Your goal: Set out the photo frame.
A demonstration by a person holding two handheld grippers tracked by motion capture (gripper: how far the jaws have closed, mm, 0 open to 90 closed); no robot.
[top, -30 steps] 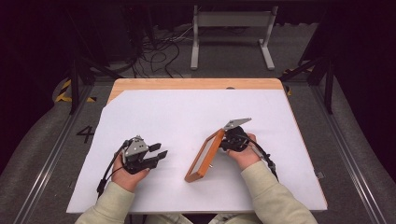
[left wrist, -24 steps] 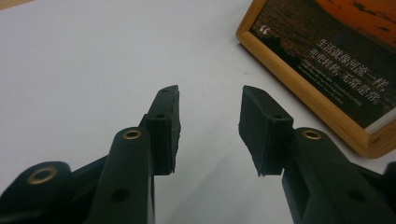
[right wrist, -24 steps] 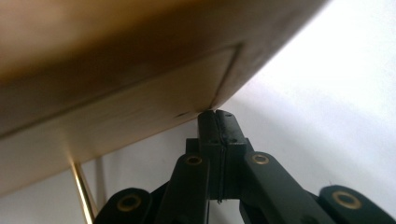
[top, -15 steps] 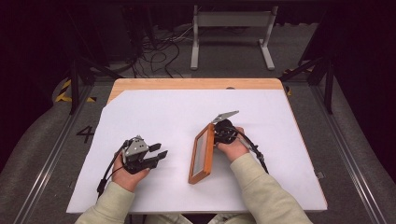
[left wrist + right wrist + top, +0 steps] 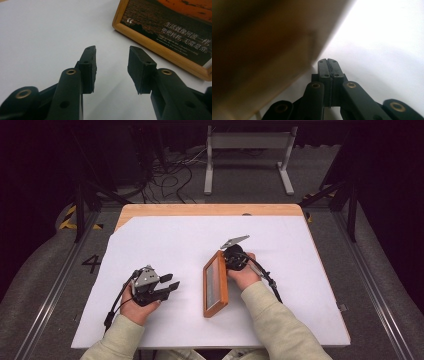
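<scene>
Wooden picture frame (image 5: 215, 283) propped on edge mid-table (image 5: 150, 235), right gripper (image 5: 328, 62) behind it, fingers closed, empty. Left gripper (image 5: 111, 68) fingers half-open, empty. Likely next: stand frame steady.

The wooden-framed picture (image 5: 215, 284) stands tilted on its edge on the white sheet covering the table (image 5: 180, 237), near the middle. The left gripper (image 5: 170, 286) rests left of it, apart; the right gripper (image 5: 231, 261) is just behind its upper right side.

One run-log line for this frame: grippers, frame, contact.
left gripper: open, empty | right gripper: shut, beside frame's back | orange wooden picture frame: tilted on edge on white table sheet
</scene>
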